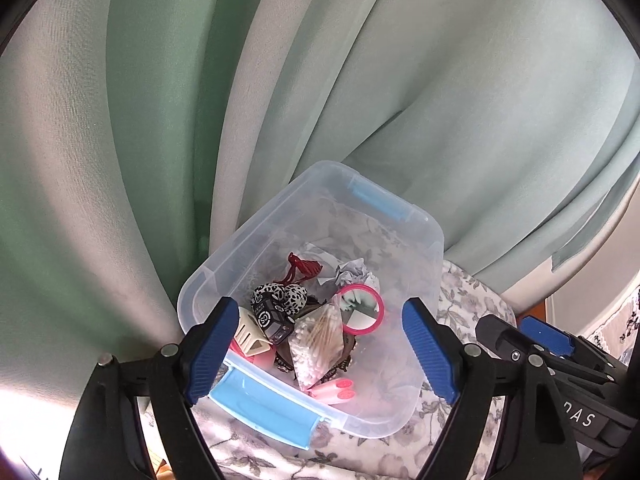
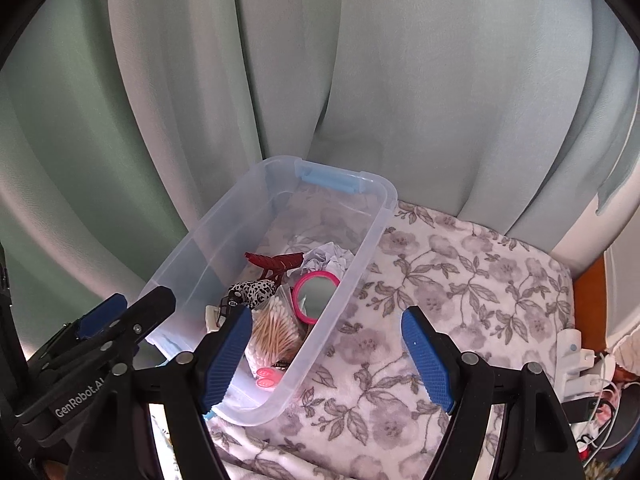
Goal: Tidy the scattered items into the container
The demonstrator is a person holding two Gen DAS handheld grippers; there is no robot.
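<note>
Left gripper (image 1: 322,346) hovering over near end of container (image 1: 224,256), fingers spread, gripping nothing. Right gripper (image 2: 326,354) also splayed, empty, sitting off bin's right wall over floral blanket (image 2: 460,280). Bin's long axis running away toward curtain (image 2: 400,80). Cotton swabs (image 1: 316,340), mirror (image 1: 362,312), hair claw (image 1: 304,266) lying inside. Bin's near corner hiding behind fingers; no stray items showing on blanket.

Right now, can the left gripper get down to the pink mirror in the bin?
Probably yes: the left gripper hangs open over the clear bin, which is lidless, and the pink mirror lies on top, uncovered.
</note>
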